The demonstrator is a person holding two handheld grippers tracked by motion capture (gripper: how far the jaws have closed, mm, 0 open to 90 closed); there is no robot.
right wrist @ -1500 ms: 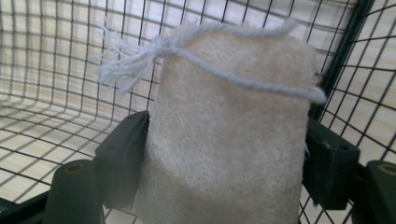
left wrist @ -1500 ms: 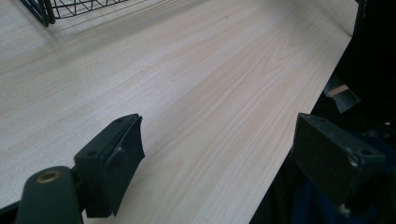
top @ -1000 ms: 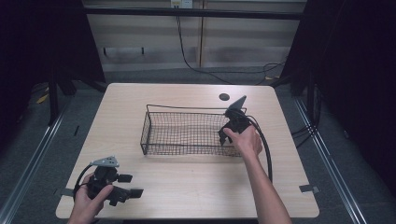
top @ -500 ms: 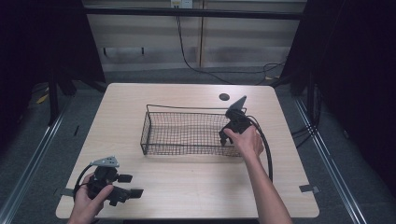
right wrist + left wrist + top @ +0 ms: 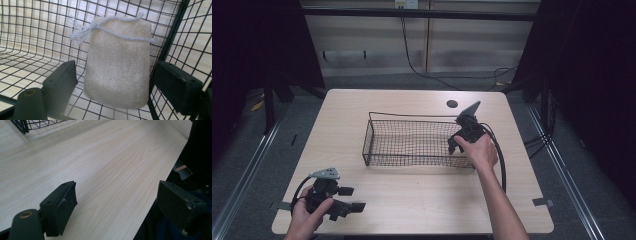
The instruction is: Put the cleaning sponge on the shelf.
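While I look along my right gripper (image 5: 113, 82), its jaws stand wide either side of a pale, coarse loofah pad (image 5: 117, 62), roughly oblong with a white string (image 5: 107, 25) tied at twelve o'clock, inside the black wire basket (image 5: 412, 145). My left gripper (image 5: 116, 205) gapes wide over smooth light-wood table (image 5: 412, 195) at seven o'clock.
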